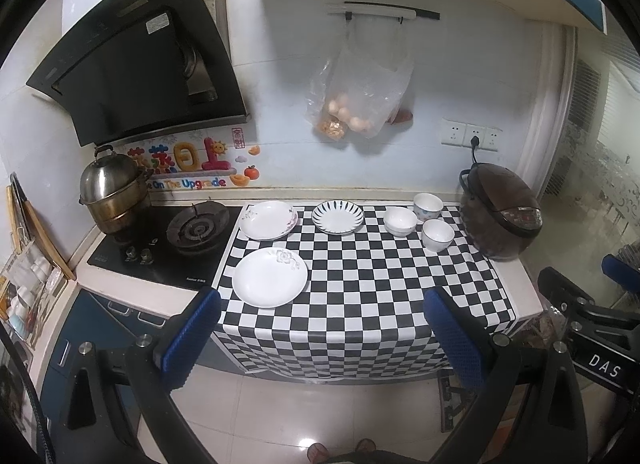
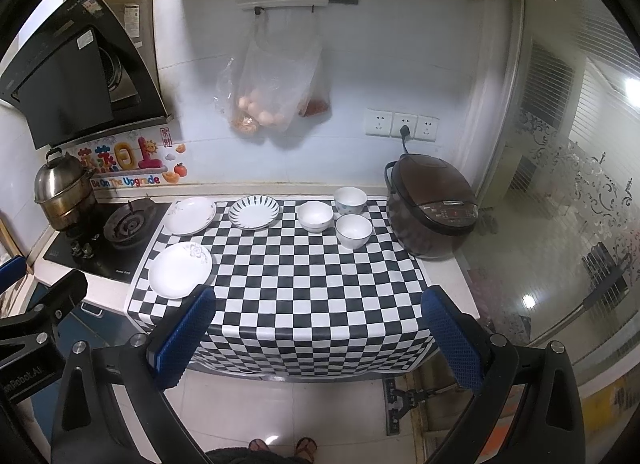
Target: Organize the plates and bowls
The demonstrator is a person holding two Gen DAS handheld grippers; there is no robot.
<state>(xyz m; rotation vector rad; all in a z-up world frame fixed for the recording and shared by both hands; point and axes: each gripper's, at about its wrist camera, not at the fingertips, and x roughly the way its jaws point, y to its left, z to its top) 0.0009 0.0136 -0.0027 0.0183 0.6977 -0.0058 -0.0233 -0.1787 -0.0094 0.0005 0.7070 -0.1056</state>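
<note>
Both grippers, left [image 1: 320, 334] and right [image 2: 318, 334], spread wide and empty before the checkered cloth [image 1: 360, 276], with three plates [image 1: 270, 277] left, three bowls [image 1: 438, 235] beside the rice cooker [image 1: 500, 216].

wall sticker [image 2: 126, 181]: "be on the upgrade"
right gripper [image 1: 604, 371] label: "das"
left gripper [image 2: 24, 378] label: "nrobot.ai", cut off

- The plates [image 1: 270, 282] and bowls [image 1: 437, 234] look like glazed white ceramic, smooth and glossy.
- The checkered cover [image 1: 360, 284] on the desk looks like smooth, slightly shiny sheet.
- The pot [image 1: 110, 188], left in the frame, is polished metal.
- The tongs' pads [image 1: 192, 338] are blue, with a rough dotted texture.
- The hanging bag [image 1: 360, 92] is thin clear plastic.
- The floor [image 1: 300, 412] tiles are glossy.
</note>
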